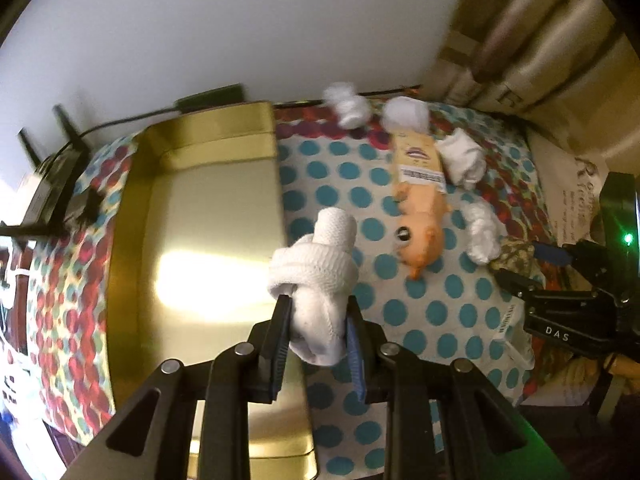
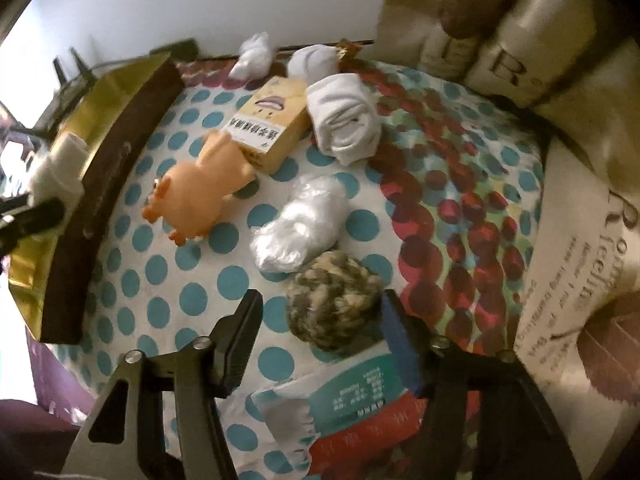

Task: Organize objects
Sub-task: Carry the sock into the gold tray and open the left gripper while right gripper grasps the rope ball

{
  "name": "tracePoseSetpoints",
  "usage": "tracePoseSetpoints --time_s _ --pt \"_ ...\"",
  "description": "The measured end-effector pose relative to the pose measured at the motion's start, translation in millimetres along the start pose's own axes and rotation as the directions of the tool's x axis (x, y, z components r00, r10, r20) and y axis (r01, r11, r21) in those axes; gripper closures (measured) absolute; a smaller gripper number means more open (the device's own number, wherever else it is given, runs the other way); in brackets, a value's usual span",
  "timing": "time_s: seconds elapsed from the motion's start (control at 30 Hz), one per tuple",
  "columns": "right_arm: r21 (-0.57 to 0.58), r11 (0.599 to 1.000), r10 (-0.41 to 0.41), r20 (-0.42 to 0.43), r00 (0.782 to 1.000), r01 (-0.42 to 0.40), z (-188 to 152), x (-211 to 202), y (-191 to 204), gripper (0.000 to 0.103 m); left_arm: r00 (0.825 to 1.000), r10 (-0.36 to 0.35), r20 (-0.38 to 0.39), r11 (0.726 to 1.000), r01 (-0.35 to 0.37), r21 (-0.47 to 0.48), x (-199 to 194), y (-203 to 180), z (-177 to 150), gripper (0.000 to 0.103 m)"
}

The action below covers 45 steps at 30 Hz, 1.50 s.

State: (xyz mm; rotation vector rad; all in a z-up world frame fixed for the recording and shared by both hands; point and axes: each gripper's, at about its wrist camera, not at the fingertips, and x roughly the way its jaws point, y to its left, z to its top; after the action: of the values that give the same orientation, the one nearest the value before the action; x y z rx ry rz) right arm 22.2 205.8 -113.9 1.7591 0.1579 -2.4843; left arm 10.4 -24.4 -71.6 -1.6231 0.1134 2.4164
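left gripper (image 1: 316, 320) gripping white knotted sock bundle (image 1: 320, 280) | carrying over gold metal tray (image 1: 208, 208); release low | right gripper (image 2: 320, 316) open, straddling mottled yarn ball (image 2: 334, 300)

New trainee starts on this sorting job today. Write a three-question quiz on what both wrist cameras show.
1. True or false: the left gripper is shut on a knotted white sock.
2. What lies between the right gripper's fingers?
A. the orange toy pig
B. the mottled yarn ball
C. the yellow box
3. Fill the gap: beyond the held sock stands a shiny ____ tray.

Key
1. True: both pads press the sock, which hangs above the tray's edge.
2. B: the ball rests on the dotted cloth; the left finger stands clear, and whether the right pad touches it cannot be told.
3. Gold.
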Motion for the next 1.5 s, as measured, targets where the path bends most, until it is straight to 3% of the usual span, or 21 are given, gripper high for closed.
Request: tracePoseSetpoints --time_s 0.2,0.4,0.5,1.03,1.2,1.37,1.5 --pt "-0.057 0.998 -0.021 0.013 1.0 0.022 7 4 4 0.04 1.0 0.027 -0.002 0.997 -0.027 -0.073 -4 22 -11 0.077" --pt "-0.108 0.992 -0.068 -0.037 0.997 0.064 8 23 -1 0.042 0.999 0.041 -0.016 0.99 -0.043 -0.131 -2 41 -23 0.077" --pt "-0.095 0.995 -0.051 -0.076 0.996 0.044 5 31 -8 0.051 0.999 0.047 -0.023 0.986 -0.05 -0.161 -1 50 -28 0.077" --pt "0.034 0.999 0.022 -0.019 1.0 -0.022 4 8 -16 0.052 0.993 0.062 -0.104 0.961 -0.088 -0.264 30 83 -38 0.076" --pt "0.055 0.998 0.022 0.006 1.0 -0.022 6 -1 -10 0.052 0.992 0.059 -0.115 0.958 -0.089 -0.273 35 83 -41 0.072" --pt "0.074 0.997 0.017 0.022 1.0 -0.019 3 -7 -11 0.052 0.992 0.054 -0.112 0.958 -0.083 -0.274 34 82 -38 0.061" --pt "0.089 0.996 0.015 0.031 0.999 -0.017 3 -10 -12 0.052 0.993 0.014 -0.118 0.949 -0.051 -0.312 35 87 -38 0.061"
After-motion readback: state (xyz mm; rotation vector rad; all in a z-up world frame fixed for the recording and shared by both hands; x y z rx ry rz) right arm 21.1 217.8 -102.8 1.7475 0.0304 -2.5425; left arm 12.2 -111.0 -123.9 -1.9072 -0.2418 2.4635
